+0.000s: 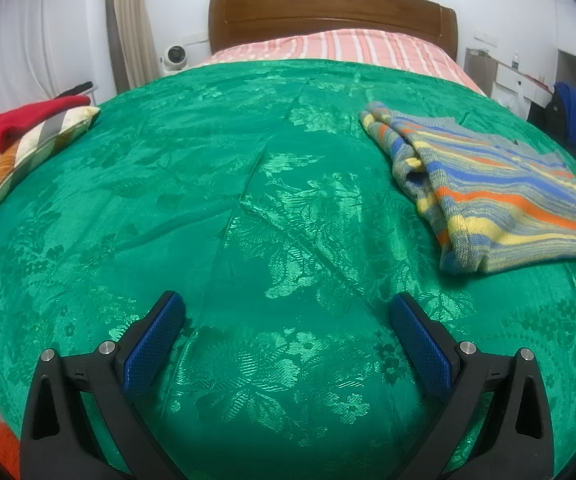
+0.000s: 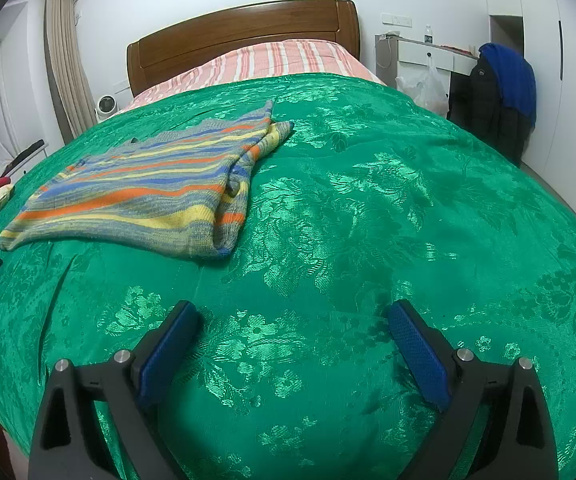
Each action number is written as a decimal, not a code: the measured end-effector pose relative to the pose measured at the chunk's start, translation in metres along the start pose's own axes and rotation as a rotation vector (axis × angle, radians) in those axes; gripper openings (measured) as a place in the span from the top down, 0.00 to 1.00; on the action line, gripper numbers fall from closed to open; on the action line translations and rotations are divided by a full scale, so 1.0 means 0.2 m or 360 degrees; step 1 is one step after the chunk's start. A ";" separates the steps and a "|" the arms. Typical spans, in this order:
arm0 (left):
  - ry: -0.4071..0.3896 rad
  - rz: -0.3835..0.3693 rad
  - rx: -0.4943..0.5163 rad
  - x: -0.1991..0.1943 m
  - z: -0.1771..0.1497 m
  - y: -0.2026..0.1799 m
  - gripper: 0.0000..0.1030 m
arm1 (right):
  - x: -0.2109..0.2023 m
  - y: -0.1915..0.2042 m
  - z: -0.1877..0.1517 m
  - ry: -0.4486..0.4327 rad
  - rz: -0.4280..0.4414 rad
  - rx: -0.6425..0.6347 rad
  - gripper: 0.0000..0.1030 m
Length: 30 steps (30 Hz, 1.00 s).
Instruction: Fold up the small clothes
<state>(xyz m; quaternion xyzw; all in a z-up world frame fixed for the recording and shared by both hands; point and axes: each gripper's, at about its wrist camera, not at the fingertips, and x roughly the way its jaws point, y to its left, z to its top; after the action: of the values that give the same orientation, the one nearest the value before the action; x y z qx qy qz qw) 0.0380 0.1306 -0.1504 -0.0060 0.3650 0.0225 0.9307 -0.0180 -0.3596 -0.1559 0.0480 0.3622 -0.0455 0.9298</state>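
A small striped knit sweater (image 1: 500, 188) in grey, blue, orange and yellow lies on the green bedspread (image 1: 208, 200), partly folded with a sleeve tucked in. It sits to the right in the left wrist view and to the left in the right wrist view as the same sweater (image 2: 144, 196). My left gripper (image 1: 288, 304) is open over bare bedspread, well short and left of the sweater. My right gripper (image 2: 294, 312) is open too, above the bedspread (image 2: 368, 220), nearer than the sweater and to its right. Neither holds anything.
A striped pillow (image 1: 28, 152) with a red garment (image 1: 28, 120) on it lies at the bed's left edge. A wooden headboard (image 1: 328, 12) and pink striped bedding (image 1: 328, 48) are at the far end. A chair with dark and blue clothes (image 2: 500, 92) stands right of the bed.
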 end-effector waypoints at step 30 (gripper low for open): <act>0.0114 -0.0987 0.1137 -0.21 0.15 -1.56 0.24 | -0.20 -0.27 0.14 -0.0132 0.0196 0.0352 0.07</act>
<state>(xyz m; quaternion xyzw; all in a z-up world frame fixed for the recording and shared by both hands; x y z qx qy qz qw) 0.0418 -0.1812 -0.1007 0.2049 0.3628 -0.3837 0.8242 -0.0353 -0.4139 -0.1106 0.1704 0.3127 -0.0300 0.9340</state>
